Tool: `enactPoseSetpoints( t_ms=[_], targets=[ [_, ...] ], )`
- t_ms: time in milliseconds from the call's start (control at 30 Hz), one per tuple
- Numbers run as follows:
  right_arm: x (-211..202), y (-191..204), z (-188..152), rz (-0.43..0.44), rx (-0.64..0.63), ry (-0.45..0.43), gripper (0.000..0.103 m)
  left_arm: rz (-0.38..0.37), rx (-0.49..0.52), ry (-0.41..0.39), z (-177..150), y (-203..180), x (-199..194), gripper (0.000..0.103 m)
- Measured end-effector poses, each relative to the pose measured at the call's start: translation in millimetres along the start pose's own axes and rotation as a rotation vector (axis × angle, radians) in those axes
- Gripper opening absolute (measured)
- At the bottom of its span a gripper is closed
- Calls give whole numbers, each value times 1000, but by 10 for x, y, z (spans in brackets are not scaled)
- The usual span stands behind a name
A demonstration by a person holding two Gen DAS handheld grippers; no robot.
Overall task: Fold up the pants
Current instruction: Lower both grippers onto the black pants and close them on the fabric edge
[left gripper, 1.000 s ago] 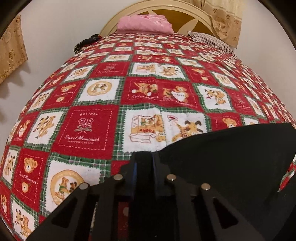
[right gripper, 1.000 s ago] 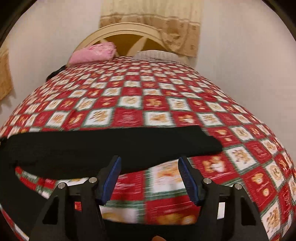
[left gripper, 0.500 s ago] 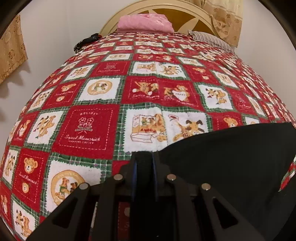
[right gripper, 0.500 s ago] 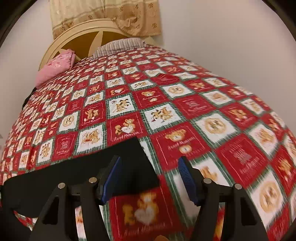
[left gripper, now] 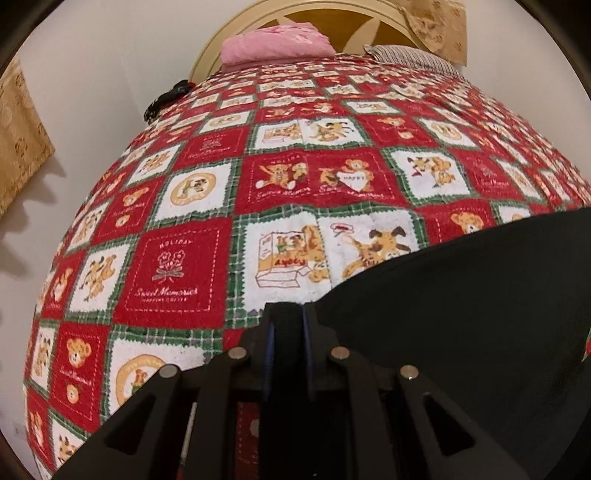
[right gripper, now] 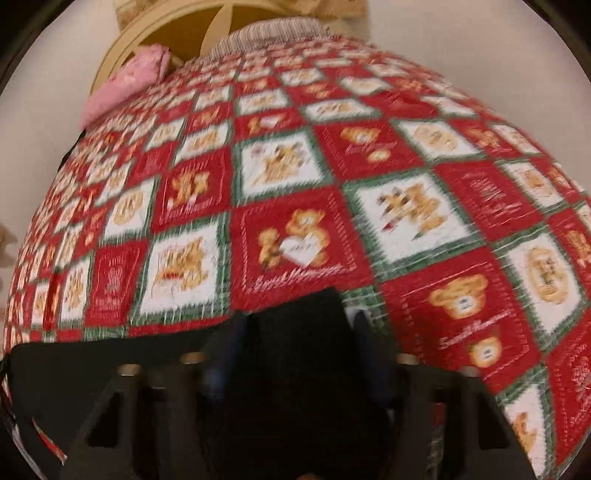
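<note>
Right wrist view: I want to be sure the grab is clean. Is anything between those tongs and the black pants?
Nothing visible. The right tongs already straddle a corner of the black pants, which lies on the patchwork quilt. The view is blurred, so whether they have closed is unclear. The pink pillow lies far off by the headboard.

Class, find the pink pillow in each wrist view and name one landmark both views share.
Left wrist: pink pillow at top centre, against the headboard.
Right wrist: pink pillow at upper left, by the headboard.
Shared landmark: the striped pillow beside it.
</note>
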State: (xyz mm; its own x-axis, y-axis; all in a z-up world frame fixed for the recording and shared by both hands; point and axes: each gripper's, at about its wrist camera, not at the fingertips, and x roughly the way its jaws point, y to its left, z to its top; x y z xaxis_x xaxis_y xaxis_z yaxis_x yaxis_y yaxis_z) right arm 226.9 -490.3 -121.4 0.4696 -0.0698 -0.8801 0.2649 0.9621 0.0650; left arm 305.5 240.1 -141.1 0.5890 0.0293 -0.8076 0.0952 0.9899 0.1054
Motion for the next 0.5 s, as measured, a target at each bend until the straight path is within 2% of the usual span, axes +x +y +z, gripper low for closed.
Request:
enactPoseSetpoints(
  t_ms=[67, 133, 200, 333, 500],
  targets=[
    [-8, 32, -17, -4, -17, -1, 25, 6, 7, 7, 23, -6, 0, 13],
    [-69, 17, -21, -4, 42, 1, 12, 8, 3, 9, 51, -6, -19, 13],
    [-192, 69, -26, -4, 23, -30, 11, -7, -19, -11, 75, 27, -105, 12],
    [-669, 165, -71, 31, 1, -155, 10, -65, -80, -80, 75, 136, -360, 12],
    [-1374, 232, -349, 78, -61, -311, 10, -143, -135, -165, -36, 241, -716, 12]
  ],
)
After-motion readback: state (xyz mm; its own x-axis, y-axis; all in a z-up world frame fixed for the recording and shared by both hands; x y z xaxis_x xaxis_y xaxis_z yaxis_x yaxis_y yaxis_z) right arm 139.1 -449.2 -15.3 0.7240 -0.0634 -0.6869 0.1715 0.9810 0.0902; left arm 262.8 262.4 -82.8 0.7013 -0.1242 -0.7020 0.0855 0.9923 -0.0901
